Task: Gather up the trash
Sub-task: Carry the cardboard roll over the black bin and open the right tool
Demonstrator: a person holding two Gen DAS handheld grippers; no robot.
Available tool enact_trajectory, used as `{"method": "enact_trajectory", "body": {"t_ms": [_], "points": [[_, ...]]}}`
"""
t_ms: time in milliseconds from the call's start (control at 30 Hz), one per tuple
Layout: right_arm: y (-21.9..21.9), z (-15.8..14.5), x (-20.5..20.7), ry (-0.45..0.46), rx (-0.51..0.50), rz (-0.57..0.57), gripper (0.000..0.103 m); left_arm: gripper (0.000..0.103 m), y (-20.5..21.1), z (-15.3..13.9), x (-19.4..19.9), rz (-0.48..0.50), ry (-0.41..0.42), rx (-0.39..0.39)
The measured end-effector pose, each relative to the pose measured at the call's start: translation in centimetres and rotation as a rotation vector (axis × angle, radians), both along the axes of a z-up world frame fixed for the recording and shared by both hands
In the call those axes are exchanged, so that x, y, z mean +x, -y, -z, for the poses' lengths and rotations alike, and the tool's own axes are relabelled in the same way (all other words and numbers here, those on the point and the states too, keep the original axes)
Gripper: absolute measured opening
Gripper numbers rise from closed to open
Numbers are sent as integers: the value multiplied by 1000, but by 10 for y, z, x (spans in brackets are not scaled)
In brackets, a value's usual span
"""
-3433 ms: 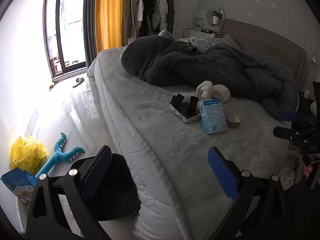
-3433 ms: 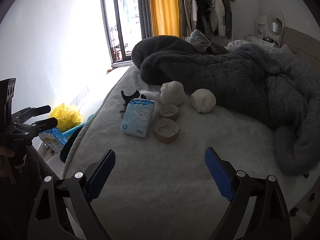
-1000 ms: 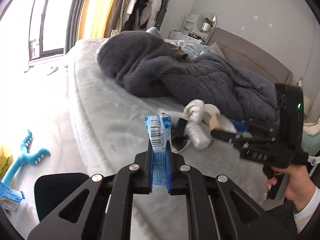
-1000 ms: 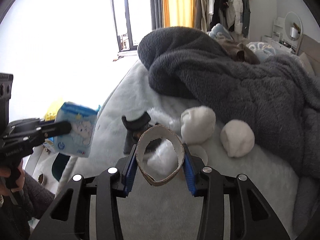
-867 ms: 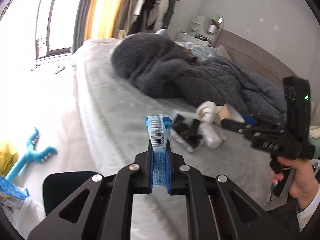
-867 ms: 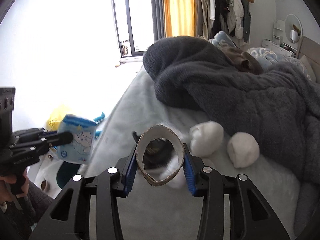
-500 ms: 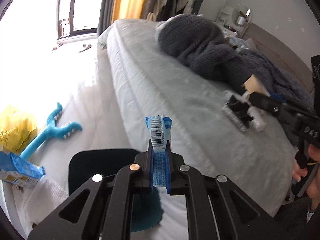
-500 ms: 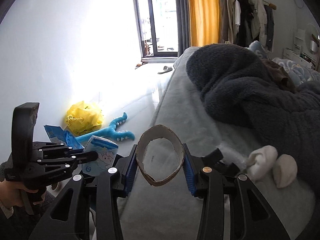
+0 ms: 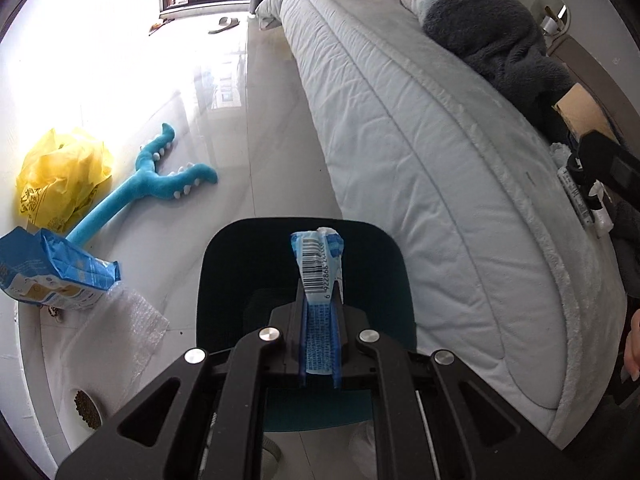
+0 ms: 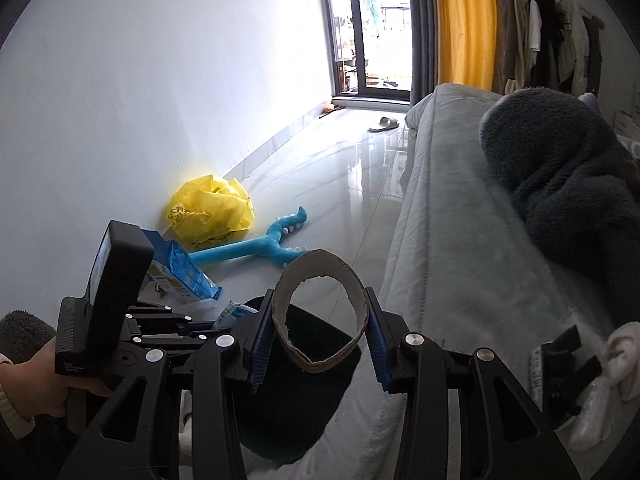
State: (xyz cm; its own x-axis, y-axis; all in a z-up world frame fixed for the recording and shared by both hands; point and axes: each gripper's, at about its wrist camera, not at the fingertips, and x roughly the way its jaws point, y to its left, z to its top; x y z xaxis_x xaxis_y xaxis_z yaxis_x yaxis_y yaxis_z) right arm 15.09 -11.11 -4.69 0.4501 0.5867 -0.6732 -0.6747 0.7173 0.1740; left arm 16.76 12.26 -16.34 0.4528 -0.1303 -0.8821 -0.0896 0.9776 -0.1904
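My left gripper (image 9: 319,304) is shut on a blue and white tissue packet (image 9: 318,264) and holds it directly above the open dark trash bin (image 9: 240,264) on the floor beside the bed. My right gripper (image 10: 320,336) is shut on a brown cardboard tape ring (image 10: 320,312), held above the bed's edge with the bin (image 10: 296,400) just below and in front. The left gripper (image 10: 224,326) shows at lower left in the right wrist view, and the cardboard ring (image 9: 582,110) shows at far right in the left wrist view.
The grey bed (image 9: 420,128) runs along the right with a dark blanket (image 10: 560,168). On the floor lie a yellow bag (image 9: 60,176), a blue plush toy (image 9: 148,184), a blue package (image 9: 52,272) and bubble wrap (image 9: 120,320). A black item (image 10: 560,356) and white socks (image 10: 620,352) stay on the bed.
Both grippers swung left from the bed toward the floor. The tissue packet now hangs over the bin opening and the cardboard ring has come near the bin.
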Motion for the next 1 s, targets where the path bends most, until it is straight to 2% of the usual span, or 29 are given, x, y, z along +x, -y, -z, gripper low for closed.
{"method": "enact_trajectory", "body": {"t_ms": [233, 500, 533, 633, 700, 767, 867, 1000], "points": [[-35, 23, 6, -107, 0, -34, 43, 11, -26, 28, -3, -44, -106, -37], [-66, 49, 11, -177, -24, -42, 43, 13, -48, 55, -9, -72, -220, -113], [-70, 53, 12, -191, -28, -44, 43, 15, -49, 57, -11, -69, -228, -119], [-79, 63, 11, -216, -36, -45, 43, 35, -51, 53, -15, -57, -219, -112], [-84, 67, 11, -226, -43, -46, 43, 38, -56, 48, -17, -66, -204, -112], [-89, 73, 10, -236, -53, -48, 43, 46, -63, 39, -21, -81, -179, -104], [-97, 83, 11, -252, -72, -51, 43, 57, -69, 24, -24, -89, -128, -66], [-107, 101, 12, -275, -109, -52, 44, 65, -77, 6, -30, -107, -56, -21]]}}
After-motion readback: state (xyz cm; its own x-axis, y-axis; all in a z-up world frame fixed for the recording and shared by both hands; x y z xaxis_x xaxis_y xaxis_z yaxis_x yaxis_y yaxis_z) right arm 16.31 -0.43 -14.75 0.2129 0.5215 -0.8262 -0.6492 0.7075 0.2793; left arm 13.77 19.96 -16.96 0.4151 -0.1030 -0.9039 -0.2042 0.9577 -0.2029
